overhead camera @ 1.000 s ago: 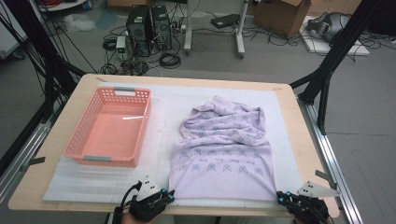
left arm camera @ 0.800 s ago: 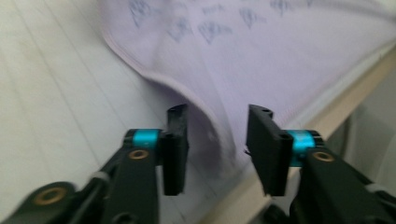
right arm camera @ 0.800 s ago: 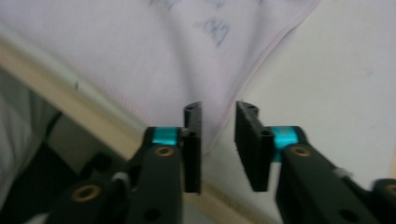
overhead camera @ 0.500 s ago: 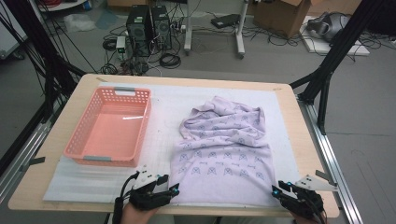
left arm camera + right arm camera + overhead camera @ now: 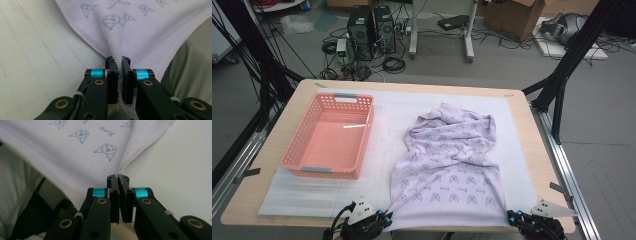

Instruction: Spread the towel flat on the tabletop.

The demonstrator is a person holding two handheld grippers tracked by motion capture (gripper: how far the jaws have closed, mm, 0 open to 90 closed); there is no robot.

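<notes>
High view — wooden table [image 5: 272,165] under white mat [image 5: 387,107], cabled floor beyond — each tool [image 5: 384,218] [image 5: 512,216] clamped on lilac towel [image 5: 447,165].

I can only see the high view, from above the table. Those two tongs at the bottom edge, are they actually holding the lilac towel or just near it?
Observer: Holding it. In the left gripper view the left tongs are shut on the towel, with a corner of it bunched between the jaws.
Operator: And the other side?
Observer: Same there. The right gripper view shows the right tongs pinched on the towel's stitched hem.
Operator: Is there a pattern on it? It looks like blobs from up here.
Observer: Up close they are small cartoon faces with a pointed ear or hat, printed in blue-grey.
</notes>
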